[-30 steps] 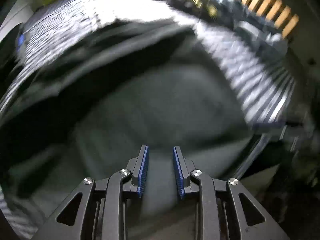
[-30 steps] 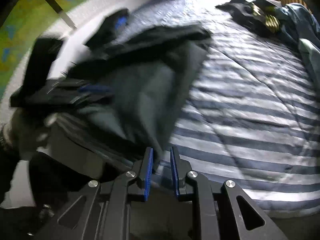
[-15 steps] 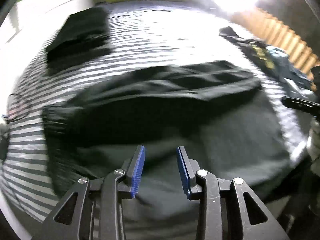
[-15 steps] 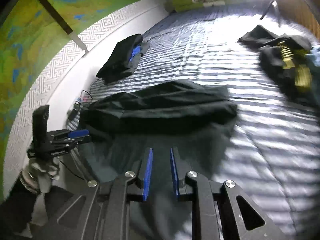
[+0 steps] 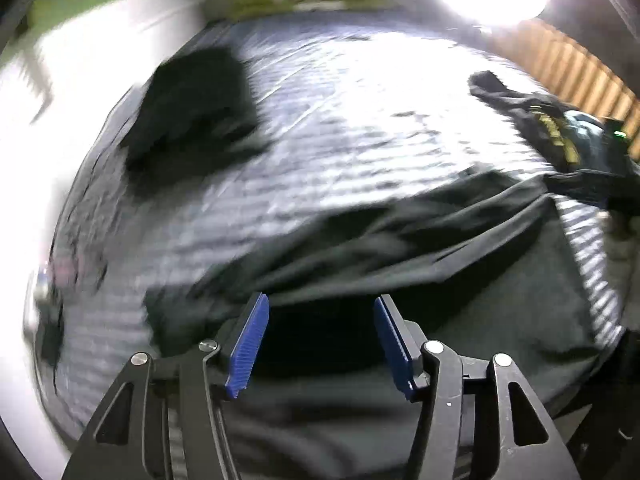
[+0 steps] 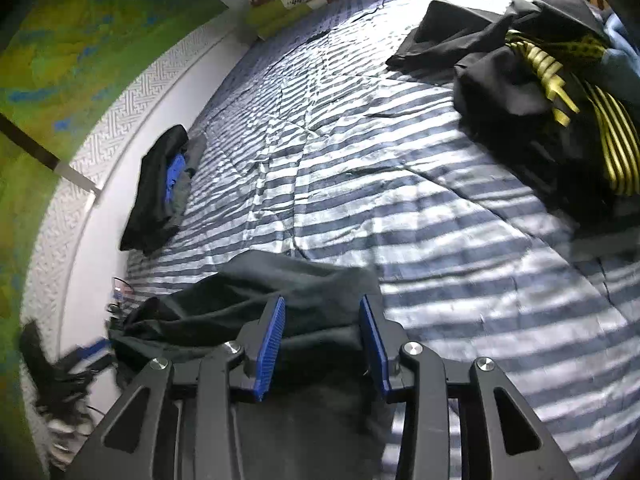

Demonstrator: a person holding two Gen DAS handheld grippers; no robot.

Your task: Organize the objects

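No words, numbers, brand names or signs can be read in either view. The black garment point(image 6: 552, 80) at the far right of the striped bed cover point(image 6: 400, 208) carries a yellow printed pattern of lines, but it forms no legible letters. In the left wrist view the same yellow marking point(image 5: 556, 136) is blurred beyond reading.
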